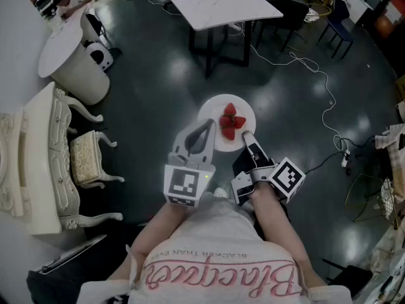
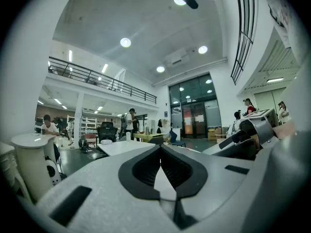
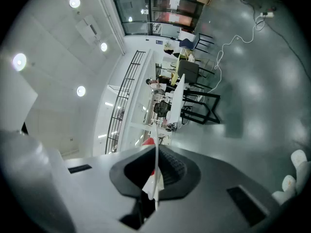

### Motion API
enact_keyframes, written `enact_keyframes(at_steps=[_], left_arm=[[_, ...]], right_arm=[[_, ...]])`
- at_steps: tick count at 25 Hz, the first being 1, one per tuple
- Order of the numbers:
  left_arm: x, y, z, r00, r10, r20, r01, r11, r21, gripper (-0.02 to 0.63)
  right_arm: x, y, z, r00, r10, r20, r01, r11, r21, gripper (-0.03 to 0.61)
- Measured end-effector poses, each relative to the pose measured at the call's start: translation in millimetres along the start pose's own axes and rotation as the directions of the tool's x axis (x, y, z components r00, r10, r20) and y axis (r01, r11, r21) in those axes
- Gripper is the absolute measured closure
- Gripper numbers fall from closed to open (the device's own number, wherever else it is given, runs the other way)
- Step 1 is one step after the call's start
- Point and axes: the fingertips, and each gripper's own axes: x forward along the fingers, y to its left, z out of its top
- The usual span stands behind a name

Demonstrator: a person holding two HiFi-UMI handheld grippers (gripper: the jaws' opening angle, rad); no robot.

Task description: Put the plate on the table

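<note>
the plate is held in the air at the centre of the head view, above the dark floor, with strawberries heaped on its middle. it is not yet on the table, which is seen at the top centre of the frame, well apart from the plate.

the right tongs are clenched on the plate's lower right rim. in the right gripper view the plate is seen edge-on between the jaws. this gripper is turned on its side, so that a level rim can be taken from above and below and the fruit kept from sliding.

the left tongs are closed tip to tip at the plate's left rim. in the left gripper view the jaws meet side to side; a pale sliver lies behind the tips and cannot be identified. a steadying role is judged likely, since a level rim cannot be clamped by jaws set this way.

the carry stage is judged to be in hand. the plate must be kept level until the table is reached.
</note>
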Motion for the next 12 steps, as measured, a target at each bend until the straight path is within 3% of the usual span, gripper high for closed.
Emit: enact_keyframes(at_steps=[12], left_arm=[[18,-17,-11,1.0,-0.015,0.016,0.015,1.0,0.004,0.609]], right_arm=[[0,-21,14,1.0,-0.008,-0.018,0.008,1.0,-0.009,0.566]])
